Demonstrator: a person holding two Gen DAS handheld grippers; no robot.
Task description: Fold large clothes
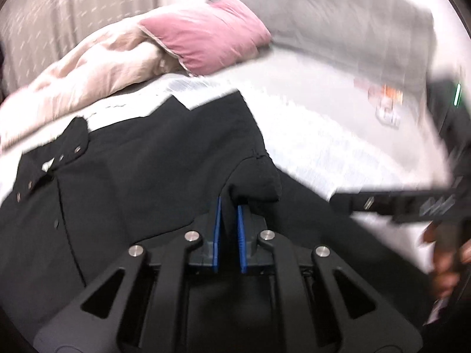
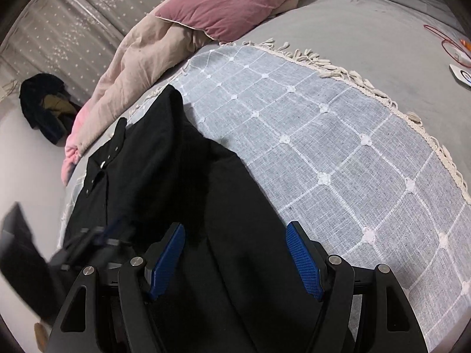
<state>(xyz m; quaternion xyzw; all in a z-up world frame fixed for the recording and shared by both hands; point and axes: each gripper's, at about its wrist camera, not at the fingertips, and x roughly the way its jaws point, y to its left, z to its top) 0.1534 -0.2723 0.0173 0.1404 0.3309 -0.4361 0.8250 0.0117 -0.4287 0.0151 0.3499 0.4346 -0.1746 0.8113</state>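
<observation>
A black garment with a snap-button placket lies spread on a grey checked throw on the bed. My left gripper is shut on a raised fold of that garment, its blue pads pinching the cloth. In the right wrist view the same garment runs under my right gripper, which stands open with its blue pads wide apart above the cloth. The right gripper shows blurred at the right edge of the left wrist view, and the left gripper shows blurred at the lower left of the right wrist view.
A pink pillow and a beige duvet lie bunched at the far side of the bed. A dark clothes pile sits by the curtain. A red cable lies on the grey sheet. A person's hand holds the right gripper.
</observation>
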